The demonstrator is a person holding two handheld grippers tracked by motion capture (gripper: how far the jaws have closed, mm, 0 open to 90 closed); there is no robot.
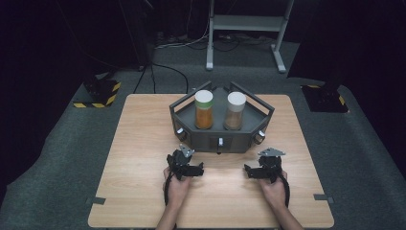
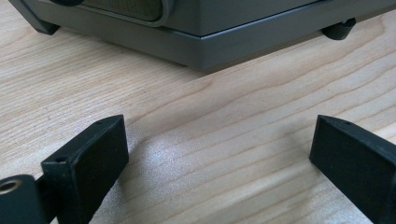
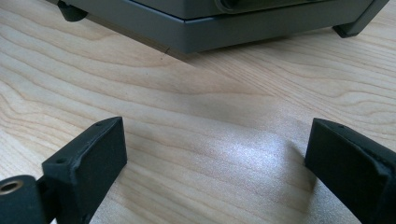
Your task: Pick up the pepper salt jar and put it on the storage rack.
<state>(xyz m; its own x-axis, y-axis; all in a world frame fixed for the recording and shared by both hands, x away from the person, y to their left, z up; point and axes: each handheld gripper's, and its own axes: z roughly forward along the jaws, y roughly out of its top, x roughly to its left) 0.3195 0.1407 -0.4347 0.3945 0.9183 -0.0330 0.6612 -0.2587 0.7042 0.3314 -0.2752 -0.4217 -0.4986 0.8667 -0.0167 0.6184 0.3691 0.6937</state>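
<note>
A dark grey rack (image 1: 220, 139) stands at the far middle of the wooden table (image 1: 143, 143). Two jars stand upright in it: one with orange contents (image 1: 203, 111) on the left, one with brown contents (image 1: 235, 112) on the right. My left gripper (image 1: 185, 160) rests on the table just in front of the rack's left corner, and my right gripper (image 1: 266, 164) in front of its right corner. In the left gripper view the gripper (image 2: 218, 135) is open over bare wood, facing the rack's base (image 2: 196, 44). The right gripper (image 3: 215, 135) is likewise open, with the rack's base (image 3: 210, 35) close ahead.
Tape marks sit near the table's front corners (image 1: 95, 200) (image 1: 321, 197). On the carpet beyond the table stand a white metal frame (image 1: 249, 24), cables, and two black bases with yellow stripes (image 1: 98, 93) (image 1: 325, 98).
</note>
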